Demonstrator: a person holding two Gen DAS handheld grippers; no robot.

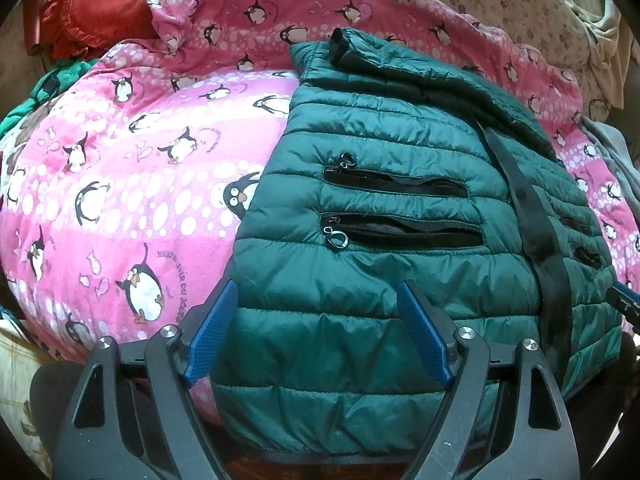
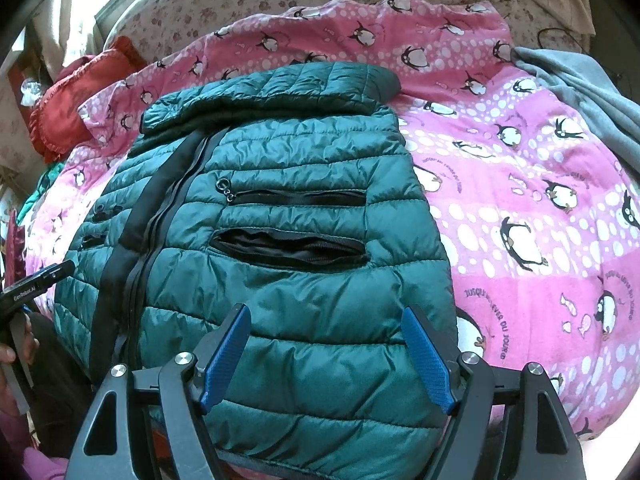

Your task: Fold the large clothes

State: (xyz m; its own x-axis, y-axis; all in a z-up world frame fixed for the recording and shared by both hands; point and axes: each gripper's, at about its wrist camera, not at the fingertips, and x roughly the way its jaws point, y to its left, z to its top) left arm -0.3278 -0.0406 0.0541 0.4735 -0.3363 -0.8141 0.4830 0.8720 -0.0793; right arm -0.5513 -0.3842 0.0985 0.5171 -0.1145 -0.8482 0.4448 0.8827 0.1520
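Green jacket (image 1: pixel 380 208) lies flat on bed's pink blanket (image 1: pixel 120 184), hem at near edge. Left tool (image 1: pixel 316 336) and right tool (image 2: pixel 326 356) wide, empty, over hem. Risk: slick quilting slips, fold skews.

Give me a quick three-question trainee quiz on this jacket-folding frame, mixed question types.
1. True or false: the green puffer jacket lies on a pink penguin blanket.
2. Multiple choice: the left gripper and the right gripper are A) both open above the jacket's near hem, B) both shut on a sleeve, C) one open, one shut.
3. Fill in: the red cushion sits at the far ____ corner in the left wrist view.

Key: 1 true; 2 A; 3 left.
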